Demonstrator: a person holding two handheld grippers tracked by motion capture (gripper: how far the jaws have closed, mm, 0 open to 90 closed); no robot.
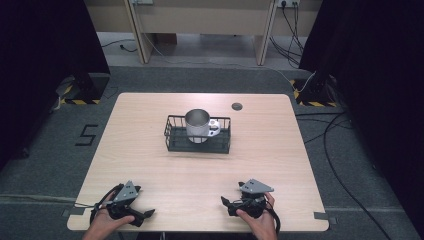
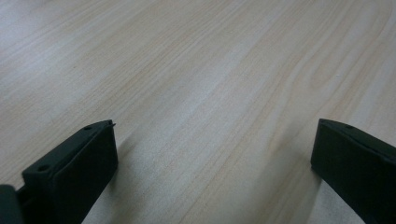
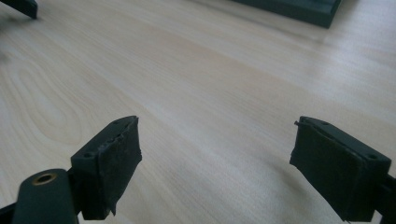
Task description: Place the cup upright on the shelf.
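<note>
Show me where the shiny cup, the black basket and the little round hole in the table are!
shiny cup (image 1: 197,131), high view, its outer wall
black basket (image 1: 173,132), high view, left wire wall
round hole (image 1: 237,106), high view, its middle

A steel mug (image 1: 198,125) stands upright inside a black wire basket (image 1: 172,141).

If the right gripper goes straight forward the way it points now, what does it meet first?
Probably nothing at first: the right gripper stands open over bare table. Its own view shows the other gripper's dark jaw tip far left and the basket's base corner far right, so it may pass between them.
</note>
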